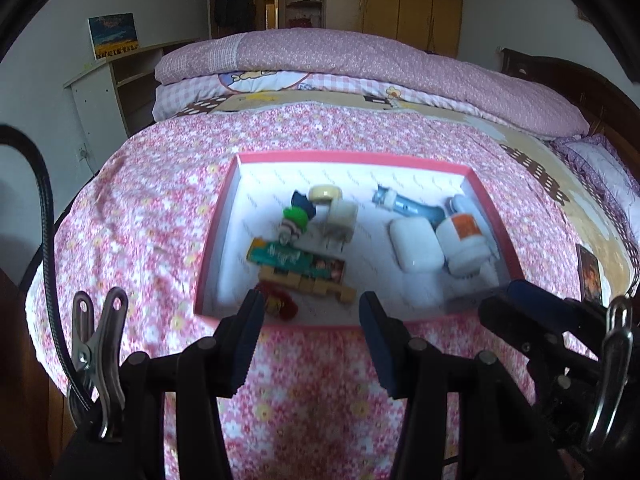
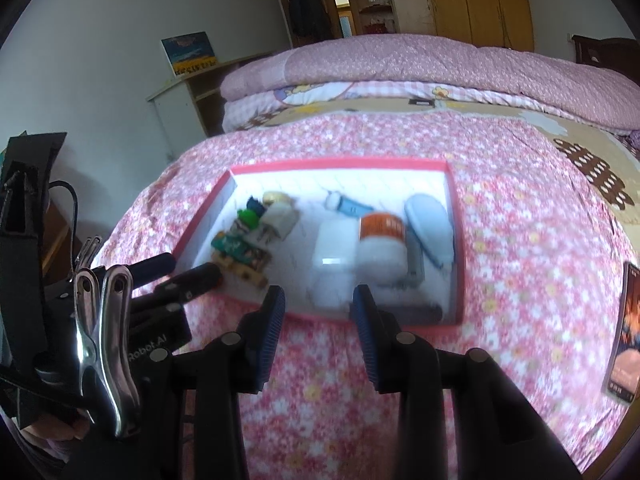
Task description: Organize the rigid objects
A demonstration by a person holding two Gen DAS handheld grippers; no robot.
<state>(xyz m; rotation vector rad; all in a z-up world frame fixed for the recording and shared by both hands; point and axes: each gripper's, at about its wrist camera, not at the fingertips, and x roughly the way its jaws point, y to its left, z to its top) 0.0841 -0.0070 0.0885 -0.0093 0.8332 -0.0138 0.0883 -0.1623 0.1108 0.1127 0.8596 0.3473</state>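
Left wrist view: the left gripper has its two blue-padded fingers apart with nothing between them, and it hovers over the near rim of the pink box, which lies on the flowered bedcover. In the right wrist view the right gripper is also parted and empty, a little narrower, just before the same near rim. The small rigid things are already inside the box, in two groups: on the left side a white plug, a green-capped piece and a green flat pack upon wooden blocks; on the right side a white case, an orange-labelled jar and a blue tube. I judge the grouping keeps similar shapes together, and both grippers stay free so they can adjust or take a next item. A dark card lies outside, on the right.
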